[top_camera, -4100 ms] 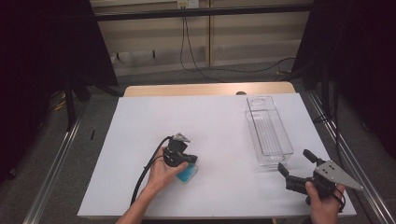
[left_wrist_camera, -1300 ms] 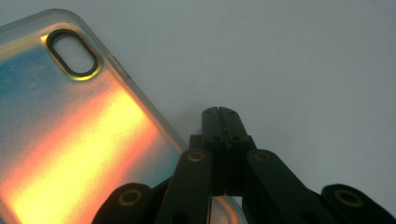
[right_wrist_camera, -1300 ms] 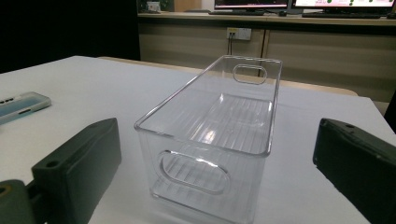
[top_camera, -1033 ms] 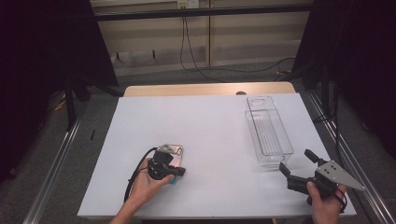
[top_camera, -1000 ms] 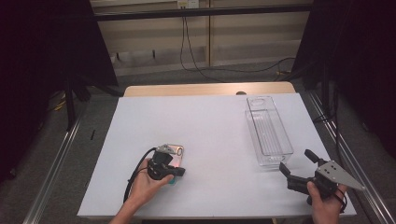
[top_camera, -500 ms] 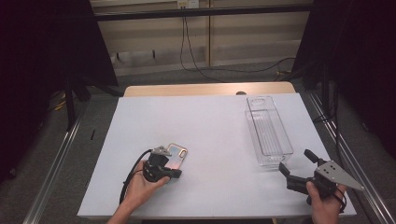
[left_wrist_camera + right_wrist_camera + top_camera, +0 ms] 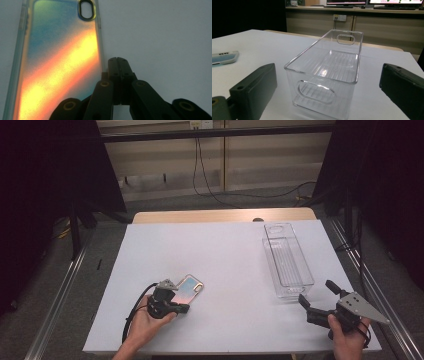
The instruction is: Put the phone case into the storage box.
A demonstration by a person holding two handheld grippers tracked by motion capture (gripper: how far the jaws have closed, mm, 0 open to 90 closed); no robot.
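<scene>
Likely gripper point(image 7: 117, 60) beside phone case point(image 7: 60, 57) edge.

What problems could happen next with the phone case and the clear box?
The left tool is shut beside the phone case, not on it, so pushing may slide the case across the white table. The case lies flat, so its thin edge is hard to grip. The right tool is open near the clear box and could bump it.

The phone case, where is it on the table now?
In the high view the phone case lies flat on the white table, front left, beside the shut left gripper, far left of the clear bin.
</scene>
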